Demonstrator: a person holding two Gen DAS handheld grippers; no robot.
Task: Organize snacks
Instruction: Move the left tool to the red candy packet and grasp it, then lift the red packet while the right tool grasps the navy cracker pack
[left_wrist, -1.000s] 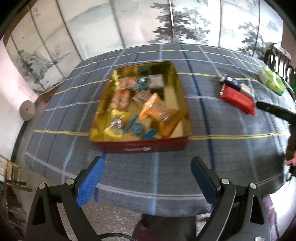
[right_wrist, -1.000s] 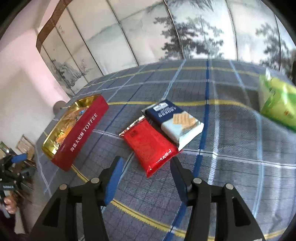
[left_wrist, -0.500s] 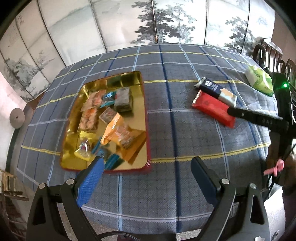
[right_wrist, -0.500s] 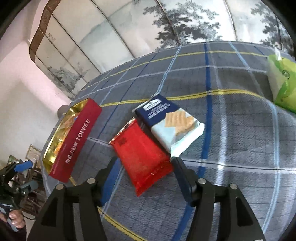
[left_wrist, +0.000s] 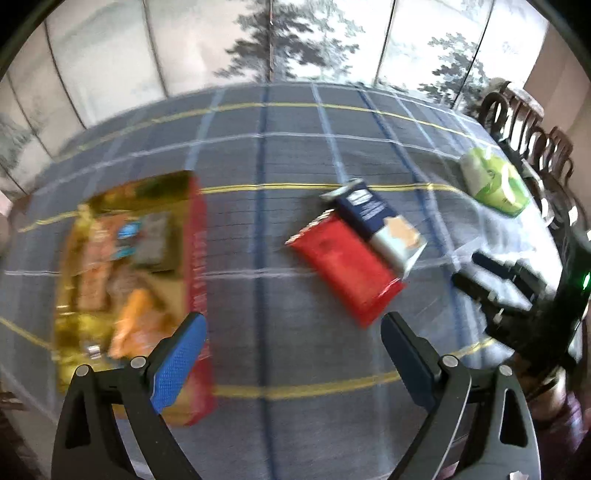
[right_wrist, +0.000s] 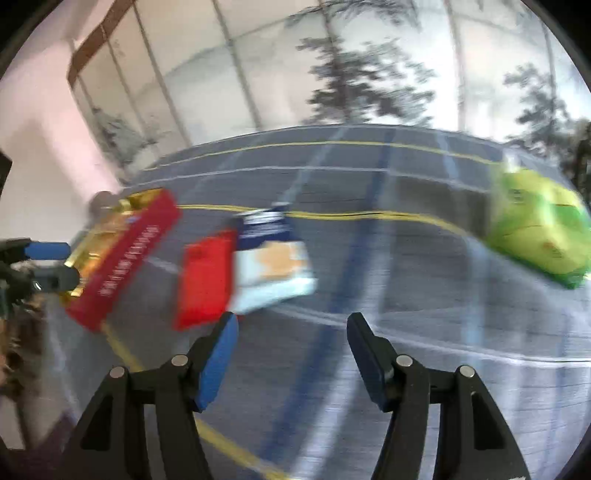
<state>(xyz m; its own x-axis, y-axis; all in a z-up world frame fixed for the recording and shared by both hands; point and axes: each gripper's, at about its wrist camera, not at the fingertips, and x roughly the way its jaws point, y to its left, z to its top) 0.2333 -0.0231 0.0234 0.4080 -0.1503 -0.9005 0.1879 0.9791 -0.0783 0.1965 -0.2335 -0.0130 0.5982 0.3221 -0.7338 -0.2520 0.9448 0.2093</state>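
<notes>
A red tin with a gold inside (left_wrist: 192, 280) holds several wrapped snacks on the plaid tablecloth; it also shows in the right wrist view (right_wrist: 122, 258). A red packet (left_wrist: 343, 262) lies against a navy and white biscuit pack (left_wrist: 380, 225) at mid table; both show in the right wrist view, the red packet (right_wrist: 205, 280) and the biscuit pack (right_wrist: 273, 262). A green bag (left_wrist: 493, 181) lies far right, also in the right wrist view (right_wrist: 539, 225). My left gripper (left_wrist: 291, 354) is open and empty just above the table, short of the red packet. My right gripper (right_wrist: 288, 350) is open and empty, just short of the two packs.
The table (left_wrist: 295, 147) wears a grey-blue plaid cloth with yellow lines. Dark wooden chairs (left_wrist: 532, 125) stand at the far right edge. A painted folding screen (left_wrist: 295, 48) closes off the back. The right gripper shows at the right in the left wrist view (left_wrist: 491, 273).
The left gripper has swung right, from facing the tin toward the red packet. The right gripper has swung right, so the packs now sit to its left. Both views are motion-blurred.
</notes>
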